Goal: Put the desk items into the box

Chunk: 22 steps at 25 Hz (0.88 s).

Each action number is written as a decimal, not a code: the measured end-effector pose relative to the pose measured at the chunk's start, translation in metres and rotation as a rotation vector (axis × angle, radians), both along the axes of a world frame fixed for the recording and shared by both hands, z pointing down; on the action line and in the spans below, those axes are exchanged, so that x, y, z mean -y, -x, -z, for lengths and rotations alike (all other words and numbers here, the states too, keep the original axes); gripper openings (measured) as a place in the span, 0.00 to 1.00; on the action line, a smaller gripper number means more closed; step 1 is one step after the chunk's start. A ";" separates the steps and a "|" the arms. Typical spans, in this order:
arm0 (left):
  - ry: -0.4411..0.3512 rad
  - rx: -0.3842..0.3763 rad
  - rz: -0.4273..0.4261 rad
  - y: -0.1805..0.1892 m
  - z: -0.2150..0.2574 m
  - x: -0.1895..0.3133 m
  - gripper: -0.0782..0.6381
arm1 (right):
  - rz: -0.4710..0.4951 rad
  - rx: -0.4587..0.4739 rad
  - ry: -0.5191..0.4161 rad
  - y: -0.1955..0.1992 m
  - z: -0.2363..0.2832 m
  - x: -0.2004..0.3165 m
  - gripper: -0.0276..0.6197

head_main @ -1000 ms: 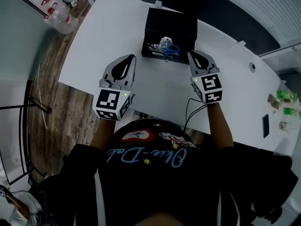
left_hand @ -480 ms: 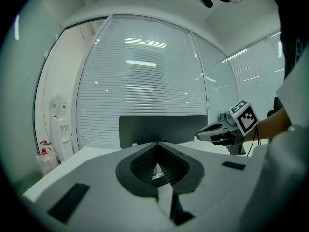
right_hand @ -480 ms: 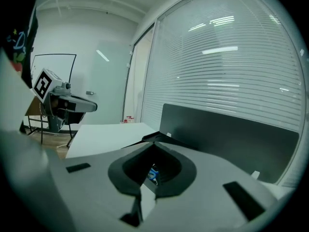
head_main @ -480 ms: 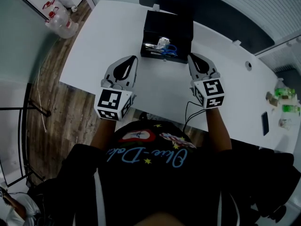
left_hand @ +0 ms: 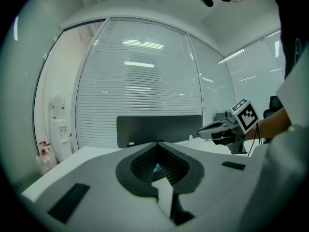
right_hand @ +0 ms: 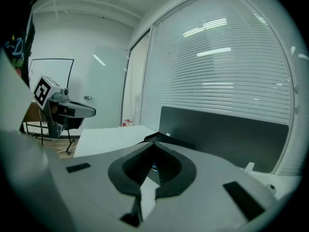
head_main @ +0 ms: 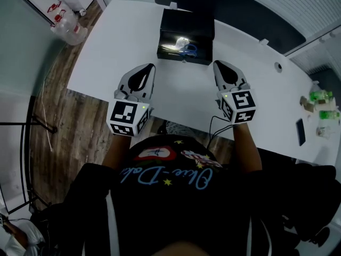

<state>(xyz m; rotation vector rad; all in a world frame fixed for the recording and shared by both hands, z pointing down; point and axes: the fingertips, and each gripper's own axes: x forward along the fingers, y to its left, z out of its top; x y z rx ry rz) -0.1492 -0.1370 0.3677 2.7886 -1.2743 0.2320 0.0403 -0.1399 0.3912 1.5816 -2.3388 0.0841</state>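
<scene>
Black box [head_main: 186, 23] open near the far edge of the white table [head_main: 117, 41], with blue-handled scissors [head_main: 190, 49] and a pale shiny item [head_main: 181, 41] lying inside. Left gripper [head_main: 152, 66] on the near side of the box and a little to its left, over the table, tips pointed toward the box; jaws fully closed, tips touching, nothing caught in the hollow behind them. Right gripper [head_main: 216, 63] just short of the box's near right corner, likewise aimed past it; jaws pressed together, holding nothing. No contact between either gripper and the box. Through each gripper's hollow, only a sliver of blue. Behind the box, a dark panel [left_hand: 159, 128] along the table's back edge. Well to the left of the box, down on the wood floor, clear bottles [head_main: 66, 23] with red markings. Far to the right of the box, small green items [head_main: 321, 96] and a dark flat slab [head_main: 300, 131].
</scene>
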 end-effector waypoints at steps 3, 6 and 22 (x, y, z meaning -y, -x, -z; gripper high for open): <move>-0.005 -0.001 0.000 0.001 0.000 -0.008 0.12 | -0.003 0.009 -0.006 0.000 0.000 -0.009 0.05; -0.008 0.000 0.004 0.004 0.000 -0.015 0.12 | -0.006 0.019 -0.015 0.001 0.002 -0.016 0.05; -0.024 -0.001 -0.003 -0.017 0.005 -0.037 0.12 | -0.032 0.106 -0.052 -0.019 0.013 -0.043 0.05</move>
